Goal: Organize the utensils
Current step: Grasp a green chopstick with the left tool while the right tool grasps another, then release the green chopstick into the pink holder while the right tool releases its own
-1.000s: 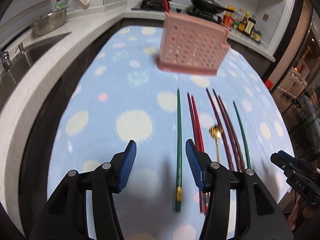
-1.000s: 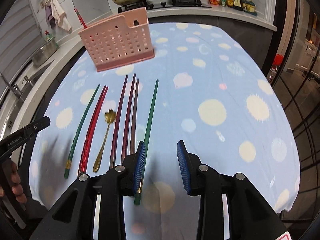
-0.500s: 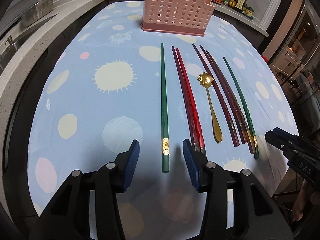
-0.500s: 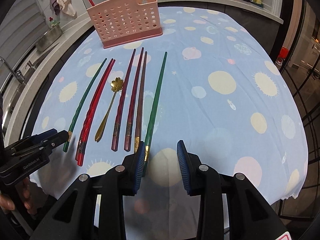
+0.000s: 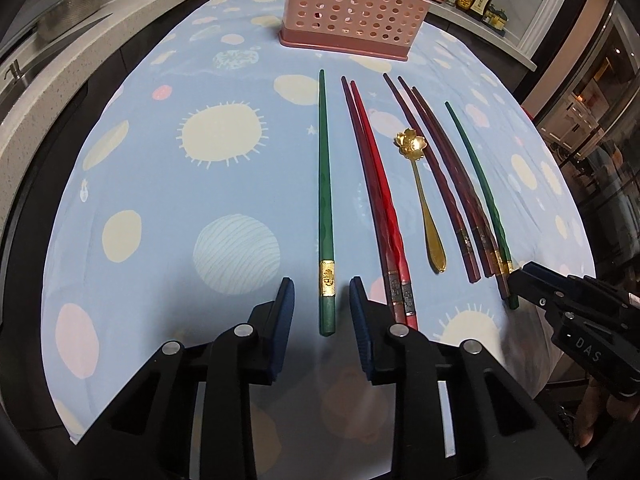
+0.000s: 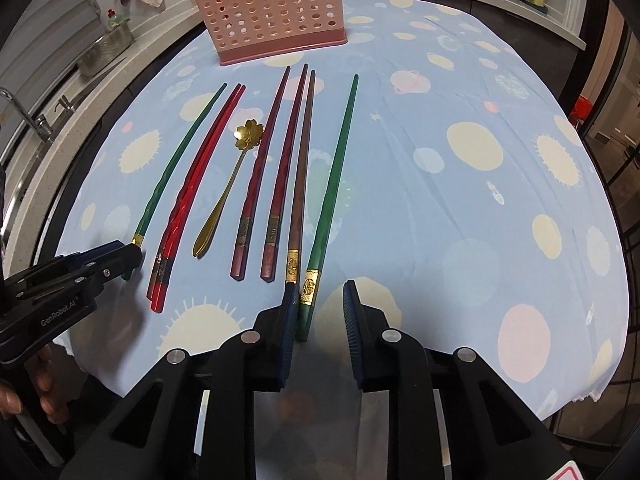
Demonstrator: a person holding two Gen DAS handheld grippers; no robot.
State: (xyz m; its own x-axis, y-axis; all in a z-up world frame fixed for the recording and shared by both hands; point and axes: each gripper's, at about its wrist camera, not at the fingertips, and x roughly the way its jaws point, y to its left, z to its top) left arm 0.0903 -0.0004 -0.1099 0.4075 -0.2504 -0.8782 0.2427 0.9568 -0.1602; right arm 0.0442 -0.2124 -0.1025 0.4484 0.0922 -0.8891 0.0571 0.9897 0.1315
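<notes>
My left gripper (image 5: 320,304) straddled the butt of the left green chopstick (image 5: 323,184), at 12 o'clock from my camera; its jaws had just been closing, yet both pads stood clear of the stick. My right gripper (image 6: 318,308) straddled the butt of the right green chopstick (image 6: 334,184); its jaws had also just been closing, and whether the left pad (image 6: 289,312) touched the stick I could not tell, while the other stood apart. Both sticks lay flat on the cloth (image 5: 168,208), long axes running from 6 to 12 o'clock, thin tips toward the pink holder (image 5: 354,4), gold bands at my end. Risks, as I judged them: the right gripper's left pad could catch the brown chopstick (image 6: 302,160) lying just beside, lifting two. A grip this near the butt could let the tip sag and pivot. Pads could also pinch the cloth.
</notes>
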